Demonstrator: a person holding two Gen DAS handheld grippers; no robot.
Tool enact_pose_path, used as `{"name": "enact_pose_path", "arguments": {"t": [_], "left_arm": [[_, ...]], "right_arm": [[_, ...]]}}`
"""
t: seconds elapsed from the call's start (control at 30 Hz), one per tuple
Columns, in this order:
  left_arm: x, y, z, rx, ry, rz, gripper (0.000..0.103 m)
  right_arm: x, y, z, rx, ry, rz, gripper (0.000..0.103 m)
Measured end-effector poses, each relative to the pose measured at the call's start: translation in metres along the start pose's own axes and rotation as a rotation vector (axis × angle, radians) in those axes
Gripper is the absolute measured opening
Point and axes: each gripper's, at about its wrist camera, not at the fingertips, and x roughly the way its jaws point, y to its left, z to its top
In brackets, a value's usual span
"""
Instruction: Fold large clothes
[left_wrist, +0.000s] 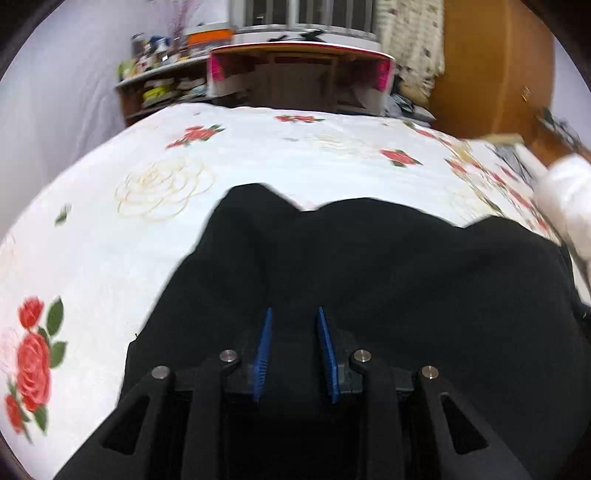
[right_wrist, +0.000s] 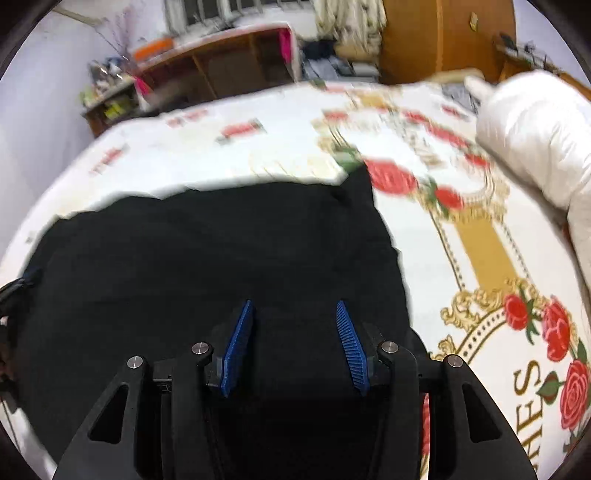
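A large black garment (left_wrist: 369, 266) lies spread on a bed with a white rose-print sheet (left_wrist: 110, 236). It also shows in the right wrist view (right_wrist: 207, 251) on the same sheet (right_wrist: 480, 236). My left gripper (left_wrist: 294, 314) hangs over the garment's near part, its blue pads (left_wrist: 263, 350) a moderate gap apart, with black cloth seen between them. My right gripper (right_wrist: 295, 306) is over the garment's near right part, its blue pads (right_wrist: 349, 347) wide apart. Whether either one touches the cloth is unclear.
A white pillow or duvet (right_wrist: 535, 140) lies at the bed's right side. Beyond the bed stand a wooden shelf unit (left_wrist: 295, 77), a cluttered side shelf (left_wrist: 162, 81) and a wooden wardrobe (left_wrist: 495, 62). Both views are motion-blurred.
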Motion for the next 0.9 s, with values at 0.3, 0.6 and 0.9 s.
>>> {"name": "enact_pose_path", "arguments": {"t": [0.3,0.6,0.9], "left_arm": [[0.005,-0.013,0.002,0.039,0.02,0.069,0.027],[-0.004,-0.053,0.041,0.146,-0.057,-0.006,0.027],[0.031,-0.046,0.029,0.103,0.039,0.055,0.03]], "right_arm": [[0.018,-0.012,0.007,0.014,0.04,-0.043,0.047],[0.002,0.018,0.032,0.003,-0.009,0.021,0.047],[0.03,0.002,0.026,0.025,0.05,-0.02,0.047]]}}
